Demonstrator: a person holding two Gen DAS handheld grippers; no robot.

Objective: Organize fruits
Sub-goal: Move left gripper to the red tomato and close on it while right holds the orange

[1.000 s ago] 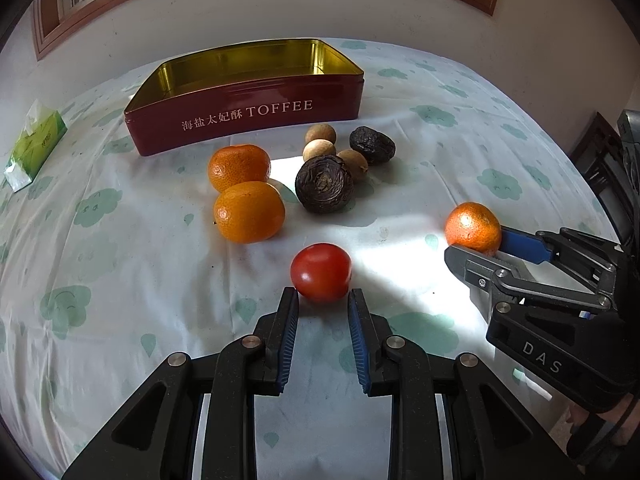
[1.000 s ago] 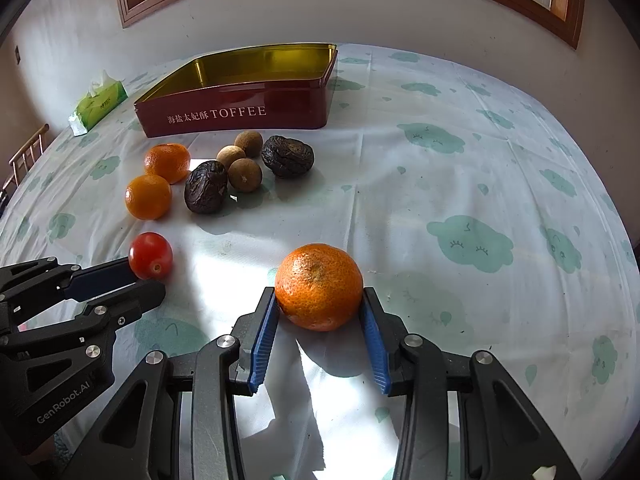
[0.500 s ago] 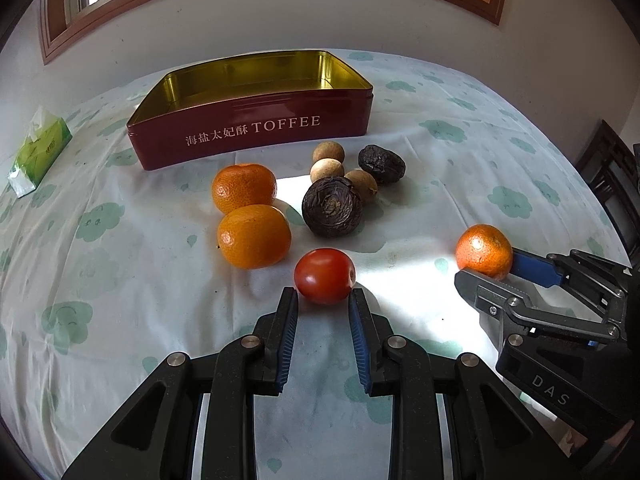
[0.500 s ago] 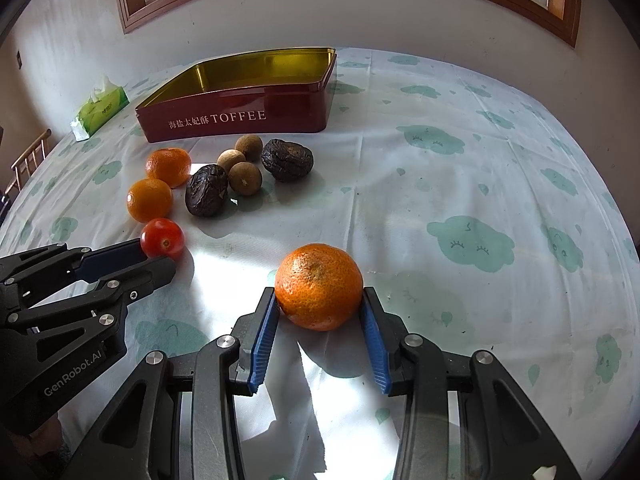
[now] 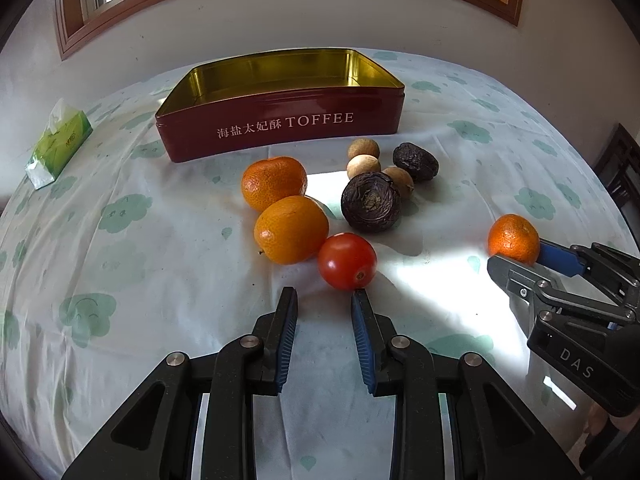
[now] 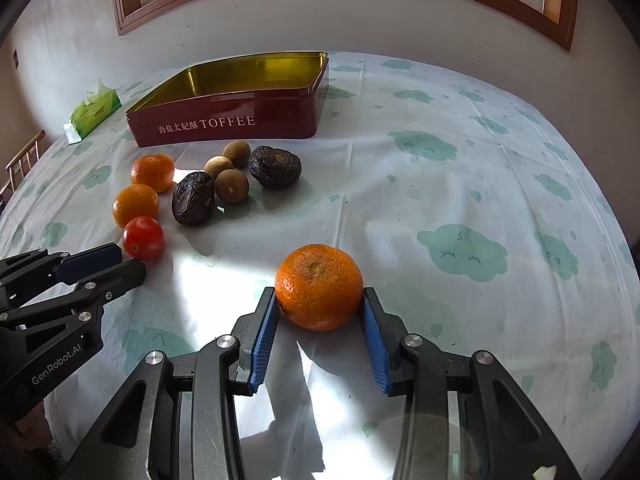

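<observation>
Left wrist view: my left gripper has nudged the tomato up the cloth, so it now sits touching the nearer orange instead of lying apart from it as it did a second ago. The jaws have just opened a little, stand narrowly parted and hold nothing; the tomato is just past the tips, brushing the right one. I judge this to be herding the round fruit together, with the tin still empty behind. Its side reads "TOFFEE" after a line of Chinese characters. The right gripper, marked "DAS", shows at the edge.

Right wrist view: nothing has shifted here. My right gripper has its blue pads against both sides of the mandarin, which rests on the cloth, well apart from the group. The left gripper's body reads "GenRobot.AI".
</observation>
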